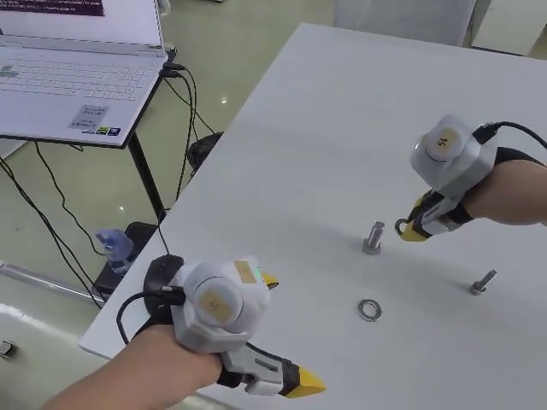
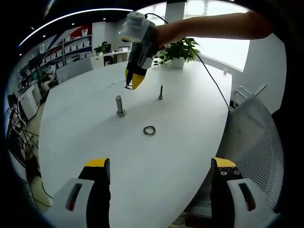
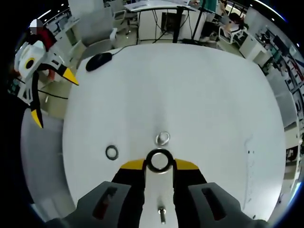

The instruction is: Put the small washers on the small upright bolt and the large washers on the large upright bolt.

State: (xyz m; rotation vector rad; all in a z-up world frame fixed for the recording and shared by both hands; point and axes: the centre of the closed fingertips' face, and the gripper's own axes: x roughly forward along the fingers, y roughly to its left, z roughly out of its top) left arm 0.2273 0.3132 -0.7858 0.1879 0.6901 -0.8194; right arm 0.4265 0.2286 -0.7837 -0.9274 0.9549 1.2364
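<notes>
Beside upright large bolt (image 1: 373, 238), washer (image 3: 159, 160) level.

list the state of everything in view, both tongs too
left tongs: open, empty
right tongs: shut on the held washer
held washer: gripped, not yet on a bolt
large bolt: upright
small bolt: upright
loose washer: flat on the table
laptop: open

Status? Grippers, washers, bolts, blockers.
Right gripper shut on held washer, beside large bolt top. Left gripper open, idle near table edge. Loose washer flat on table; small bolt upright. Nothing between held washer and large bolt.
</notes>
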